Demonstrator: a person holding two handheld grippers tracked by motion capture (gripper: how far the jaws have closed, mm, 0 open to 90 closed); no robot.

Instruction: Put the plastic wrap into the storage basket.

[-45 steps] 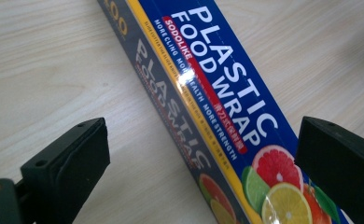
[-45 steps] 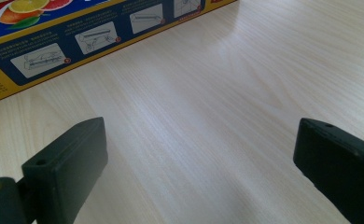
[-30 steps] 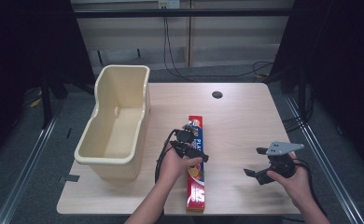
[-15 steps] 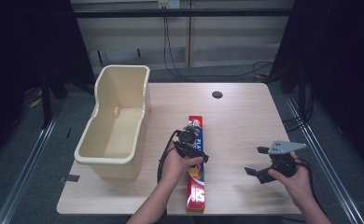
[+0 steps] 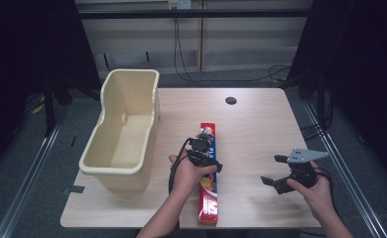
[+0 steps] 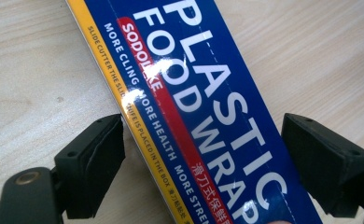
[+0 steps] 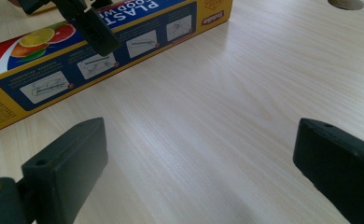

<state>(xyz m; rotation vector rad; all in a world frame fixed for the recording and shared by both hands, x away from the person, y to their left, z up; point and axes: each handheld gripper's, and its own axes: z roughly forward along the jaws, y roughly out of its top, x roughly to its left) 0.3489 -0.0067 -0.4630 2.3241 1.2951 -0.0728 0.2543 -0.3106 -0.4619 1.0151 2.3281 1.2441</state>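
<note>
A long plastic food wrap box (image 5: 209, 201), blue and red with a yellow edge, lies lengthwise on the wooden table (image 5: 261, 124). My left gripper (image 5: 204, 148) points down over the box's middle. Its jaws have just been closing and straddle the box (image 6: 208, 93). The left gripper (image 6: 201, 140) has its pads (image 6: 98, 154) right at the box's long sides, without a clear squeeze. My right gripper (image 5: 270, 169) hovers low over bare table to the right, open with nothing between its jaws. From the right gripper (image 7: 199, 158) the box (image 7: 124, 42) lies ahead to the left.
A tall cream plastic tub (image 5: 132, 74) stands at the table's left edge, close to the left hand. A round cable hole (image 5: 230, 100) sits in the table's far middle. Bare wood lies between the box and the right gripper.
The left gripper's jaws have narrowed around the box. Both hands stay where they were.
</note>
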